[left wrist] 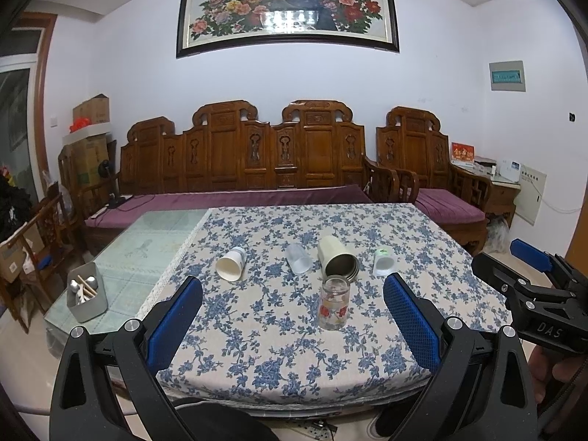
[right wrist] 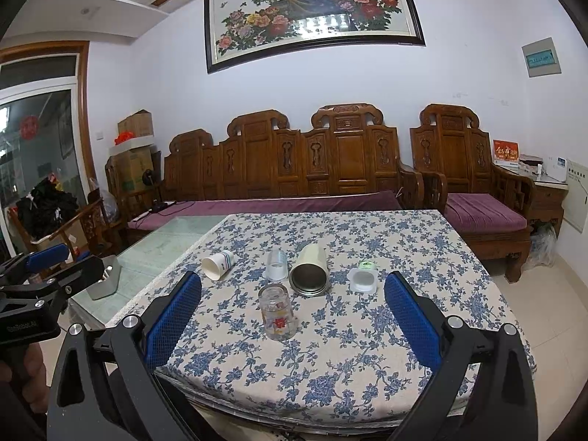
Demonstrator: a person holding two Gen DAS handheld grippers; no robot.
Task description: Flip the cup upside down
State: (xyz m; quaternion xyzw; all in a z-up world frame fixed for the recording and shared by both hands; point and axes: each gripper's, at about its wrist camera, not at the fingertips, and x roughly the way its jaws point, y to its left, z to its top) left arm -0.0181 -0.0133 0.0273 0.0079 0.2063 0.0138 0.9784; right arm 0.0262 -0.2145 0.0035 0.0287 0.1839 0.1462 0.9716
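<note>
A clear glass cup with red flower prints (left wrist: 333, 303) (right wrist: 277, 312) stands on the floral tablecloth (left wrist: 275, 330) (right wrist: 349, 349), nearest the front edge. Behind it lie a white paper cup (left wrist: 230, 263) (right wrist: 217, 264), a frosted plastic cup (left wrist: 298, 258) (right wrist: 276, 264) and a cream metal tumbler (left wrist: 337, 258) (right wrist: 309, 270), all on their sides. A small white cup (left wrist: 384, 262) (right wrist: 364, 277) lies to the right. My left gripper (left wrist: 293, 299) is open and empty, held back from the table's front edge. My right gripper (right wrist: 293, 299) is open and empty, likewise short of the cups.
A grey utensil holder (left wrist: 86, 296) (right wrist: 106, 275) stands on the glass tabletop (left wrist: 147, 242) left of the cloth. A carved wooden sofa (left wrist: 257, 161) with purple cushions runs behind the table. Boxes and a chair crowd the left side.
</note>
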